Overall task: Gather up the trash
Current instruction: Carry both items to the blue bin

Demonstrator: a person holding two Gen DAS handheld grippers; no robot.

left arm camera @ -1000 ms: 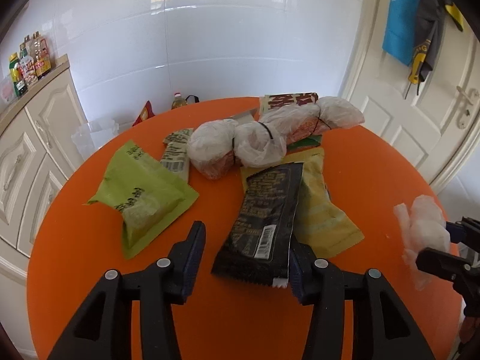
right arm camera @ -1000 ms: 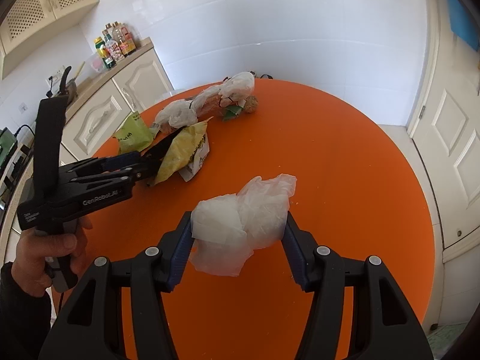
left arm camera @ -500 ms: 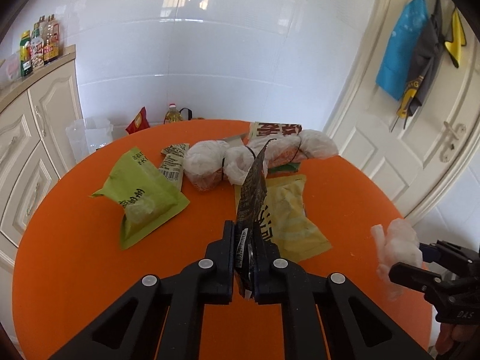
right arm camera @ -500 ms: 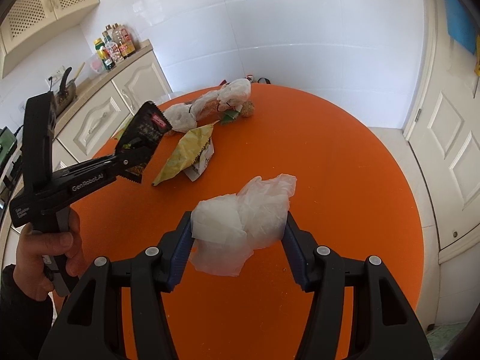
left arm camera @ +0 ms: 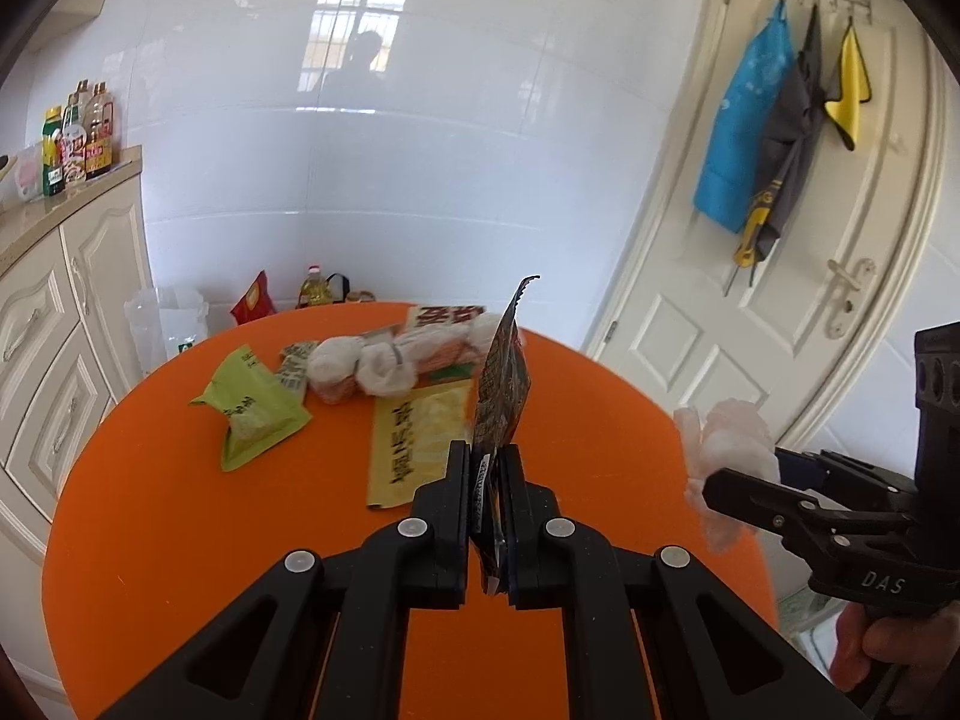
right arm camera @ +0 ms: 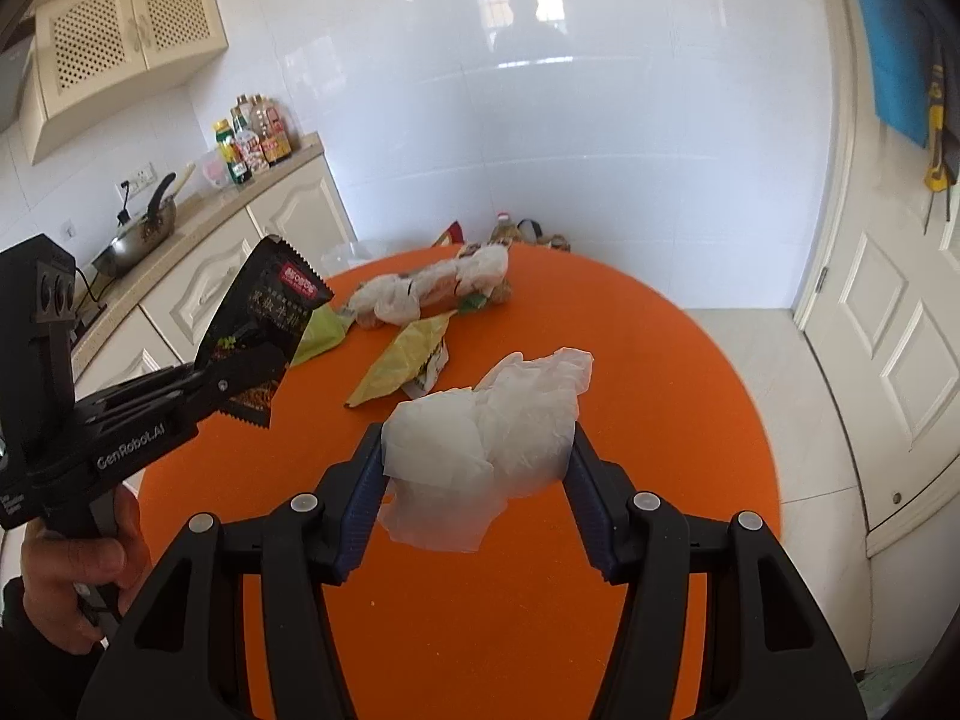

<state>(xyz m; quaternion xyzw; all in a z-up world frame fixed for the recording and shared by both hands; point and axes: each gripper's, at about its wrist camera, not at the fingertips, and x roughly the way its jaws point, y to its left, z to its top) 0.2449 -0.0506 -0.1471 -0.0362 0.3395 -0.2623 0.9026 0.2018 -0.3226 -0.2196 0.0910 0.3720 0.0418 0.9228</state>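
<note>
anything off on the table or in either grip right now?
Nothing damaged or spilled. The left gripper is shut on a black snack wrapper held edge-up, clear of the orange table. The right gripper pinches a crumpled white plastic bag. The green packet, yellow packet and tied bags lie scattered, uncollected.

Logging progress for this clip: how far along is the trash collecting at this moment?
Nothing shows as binned; no bin is in view. In hand: the left gripper is shut on a black snack wrapper lifted off the round orange table, and the right gripper clamps a crumpled white plastic bag. Left on the table: a green pouch, a yellow packet and tied white bags.
</note>
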